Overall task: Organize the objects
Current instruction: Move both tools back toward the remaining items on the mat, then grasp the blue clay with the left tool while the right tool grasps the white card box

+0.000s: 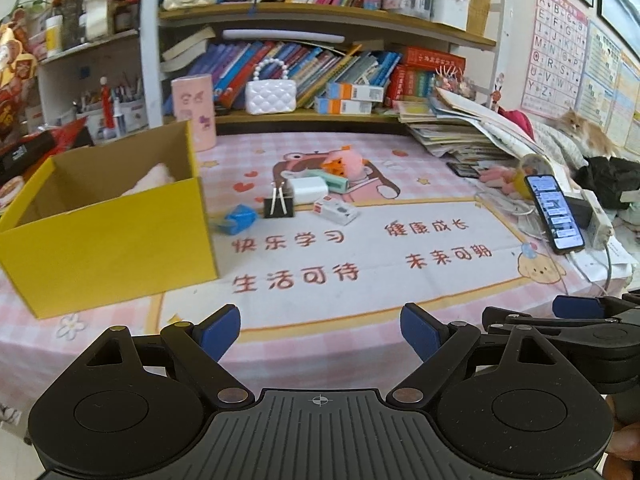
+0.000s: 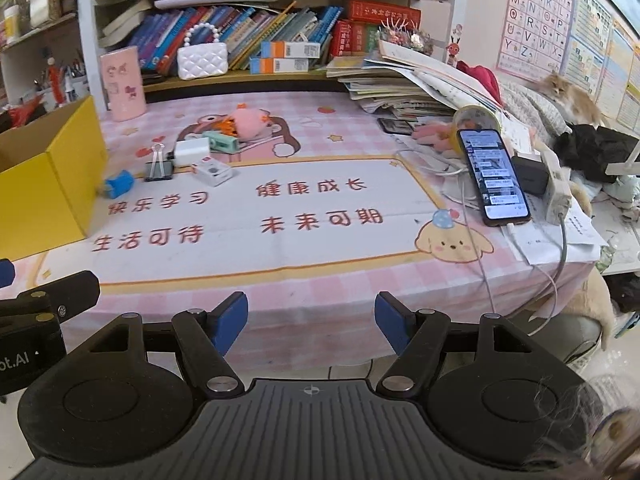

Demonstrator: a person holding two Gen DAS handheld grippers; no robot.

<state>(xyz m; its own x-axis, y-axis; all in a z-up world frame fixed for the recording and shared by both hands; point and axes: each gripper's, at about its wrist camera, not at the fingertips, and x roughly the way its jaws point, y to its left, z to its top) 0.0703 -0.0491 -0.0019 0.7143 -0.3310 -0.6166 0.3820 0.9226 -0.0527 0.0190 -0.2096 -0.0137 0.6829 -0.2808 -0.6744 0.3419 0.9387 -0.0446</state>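
Note:
A yellow cardboard box (image 1: 108, 236) stands open on the left of the table, with something pale pink inside (image 1: 154, 178); it also shows in the right wrist view (image 2: 48, 184). Small objects lie in a cluster mid-table: a blue item (image 1: 237, 219), a black binder clip (image 1: 279, 205), a white charger (image 1: 308, 189), a small white box (image 1: 337, 210), a mint item (image 1: 335, 181) and a pink plush (image 1: 345, 160). My left gripper (image 1: 320, 334) is open and empty near the table's front edge. My right gripper (image 2: 311, 322) is open and empty beside it.
A phone (image 2: 493, 178) with cables and a white power strip (image 2: 556, 188) lie at the right edge. A stack of papers (image 2: 408, 88) sits back right. A pink cylinder (image 1: 195, 110) stands behind the box. A fluffy dog (image 2: 568, 96) lies at the right. Bookshelves line the back.

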